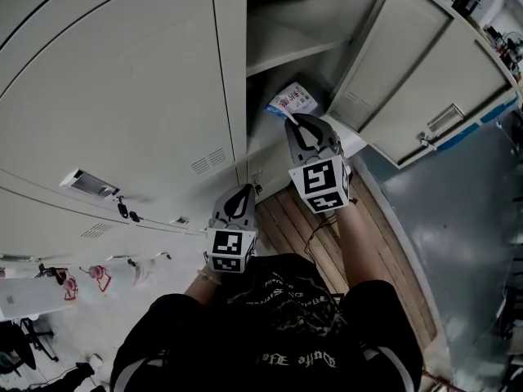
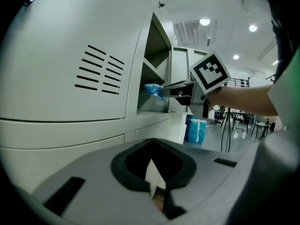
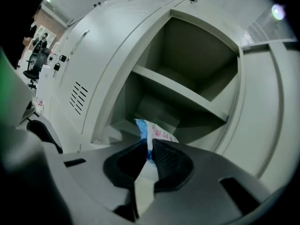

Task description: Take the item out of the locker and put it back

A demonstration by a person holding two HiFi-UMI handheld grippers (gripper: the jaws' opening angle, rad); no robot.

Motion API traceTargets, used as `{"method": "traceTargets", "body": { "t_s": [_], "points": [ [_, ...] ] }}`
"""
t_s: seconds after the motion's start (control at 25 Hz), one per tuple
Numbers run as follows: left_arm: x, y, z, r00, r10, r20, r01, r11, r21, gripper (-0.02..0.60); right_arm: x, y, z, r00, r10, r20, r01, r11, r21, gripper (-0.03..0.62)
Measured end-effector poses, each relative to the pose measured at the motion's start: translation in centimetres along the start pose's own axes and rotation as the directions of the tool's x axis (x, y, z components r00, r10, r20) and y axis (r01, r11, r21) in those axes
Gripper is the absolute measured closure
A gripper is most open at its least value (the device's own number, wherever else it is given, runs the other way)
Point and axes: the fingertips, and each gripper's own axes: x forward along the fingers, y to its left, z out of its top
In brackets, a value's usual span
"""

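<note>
right claw [image 3: 149, 153]: clamped on blue-white packet [image 3: 158, 135] | locker [image 3: 187, 96]: open, straight ahead

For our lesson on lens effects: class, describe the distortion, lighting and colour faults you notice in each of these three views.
Head view: the fisheye bows the locker door, and the compartment behind the packet is dim. Left gripper view: the ceiling lights glare and the corners vignette to black. Right gripper view: the shelf curves, and a blurred green smear tints the left edge.
</note>
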Motion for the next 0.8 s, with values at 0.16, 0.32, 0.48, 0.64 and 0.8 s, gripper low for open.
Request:
{"method": "traceTargets", "body": {
  "t_s": [0.16, 0.32, 0.48, 0.64, 0.8],
  "points": [
    [-0.4, -1.0, 0.7, 1.0, 0.019, 0.013, -0.019, 1.0, -0.017, 0.575, -2.5, 0.0, -0.6, 1.0, -0.003, 0.017, 0.003, 0.999, 0.038, 0.562],
    [-0.9, -1.8, 2.0, 0.998, 0.043, 0.053, -0.04, 0.998, -0.058, 0.575, -5.0, 0.3, -1.7, 1.0, -0.004, 0.019, 0.002, 0.996, 0.085, 0.562],
    [-1.3, -3.1, 2.7, 0.996, 0.046, 0.077, -0.043, 0.998, -0.049, 0.575, -7.2, 0.5, -3.3, 1.0, -0.015, 0.002, 0.015, 0.993, 0.115, 0.562],
    [-1.8, -4.4, 2.1, 0.996, 0.054, 0.067, -0.051, 0.998, -0.047, 0.575, -9.4, 0.9, -4.7, 1.0, -0.025, -0.008, 0.026, 0.987, 0.159, 0.562],
    [-2.1, -5.7, 1.7, 0.997, 0.057, 0.061, -0.054, 0.998, -0.038, 0.575, -11.5, 1.0, -6.1, 0.999, -0.036, -0.01, 0.037, 0.977, 0.21, 0.562]
  ]
}}
